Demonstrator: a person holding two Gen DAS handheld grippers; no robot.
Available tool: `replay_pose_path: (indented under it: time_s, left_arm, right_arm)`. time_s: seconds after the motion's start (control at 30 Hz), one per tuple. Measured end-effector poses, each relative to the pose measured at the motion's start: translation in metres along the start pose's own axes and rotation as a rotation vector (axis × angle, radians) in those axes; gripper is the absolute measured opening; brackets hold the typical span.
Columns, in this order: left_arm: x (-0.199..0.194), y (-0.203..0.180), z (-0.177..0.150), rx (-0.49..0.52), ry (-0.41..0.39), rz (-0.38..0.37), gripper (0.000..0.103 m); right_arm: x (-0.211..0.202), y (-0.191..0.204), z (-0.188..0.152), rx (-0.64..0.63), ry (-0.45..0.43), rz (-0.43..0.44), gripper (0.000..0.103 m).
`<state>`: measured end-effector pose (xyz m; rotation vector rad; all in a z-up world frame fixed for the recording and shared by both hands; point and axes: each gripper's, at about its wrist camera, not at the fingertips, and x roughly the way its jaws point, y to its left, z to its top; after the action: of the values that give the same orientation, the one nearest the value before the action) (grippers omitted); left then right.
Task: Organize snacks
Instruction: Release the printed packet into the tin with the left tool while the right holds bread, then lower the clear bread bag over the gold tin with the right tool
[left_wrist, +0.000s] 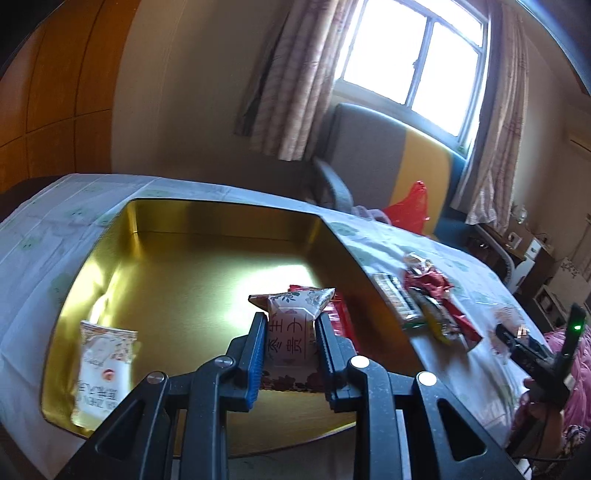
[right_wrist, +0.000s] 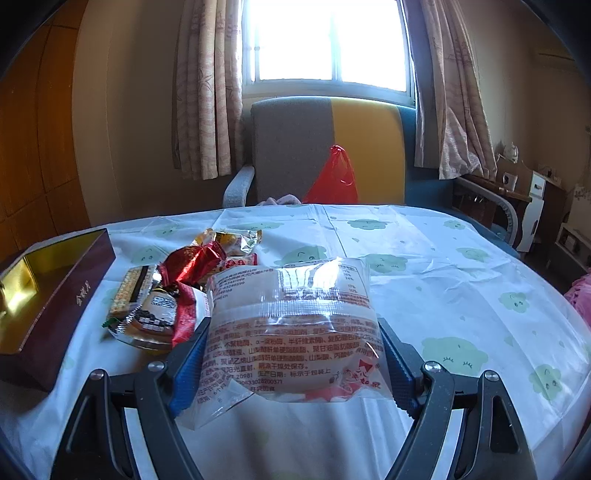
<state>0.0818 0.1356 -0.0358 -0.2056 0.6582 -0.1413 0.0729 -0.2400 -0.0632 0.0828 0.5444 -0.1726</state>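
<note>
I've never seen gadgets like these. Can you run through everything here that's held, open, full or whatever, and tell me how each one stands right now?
left gripper: shut on a pale patterned snack packet, over the tin.
right gripper: shut on a clear-wrapped pastry, above the table.
gold tin: open, lidless, mostly bare inside.
white snack packet: lying in the tin.
snack pile: loose on the tablecloth, beside the tin.
curtains: drawn apart.

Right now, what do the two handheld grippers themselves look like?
Both match. The left gripper and the right gripper have black, speckled linkage arms with triangular cut-outs and round silver pivot bolts. Each finger carries a ribbed blue pad. In the left wrist view, the other unit shows a black body with a lit green indicator light.
</note>
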Motion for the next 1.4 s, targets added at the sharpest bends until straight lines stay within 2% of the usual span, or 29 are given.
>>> replay_pose_path:
  time_s: [0.17,0.43,0.57,0.9,1.13,1.4]
  left_arm:
    - [0.007,0.015,-0.001,0.017,0.035,0.081,0.026]
    - [0.019,0.033,-0.009,0.031,0.109,0.198,0.027]
    - [0.023,0.035,-0.011,0.036,0.121,0.238,0.035]
    - [0.001,0.036,-0.004,-0.024,0.053,0.208,0.036]
    - [-0.027,0.043,0.002,-0.087,-0.011,0.192,0.036]
    - [-0.029,0.048,-0.001,-0.135,0.019,0.176,0.039]
  right_arm:
    - [-0.01,0.013,0.006,0.041,0.004,0.059,0.083]
    - [-0.033,0.067,0.021,-0.03,-0.034,0.213,0.083]
    - [-0.041,0.095,0.025,-0.073,-0.038,0.291,0.083]
    - [-0.044,0.158,0.019,-0.205,0.019,0.441,0.083]
    - [-0.04,0.192,0.012,-0.296,0.048,0.5,0.083]
    - [-0.025,0.237,0.011,-0.39,0.102,0.537,0.084]
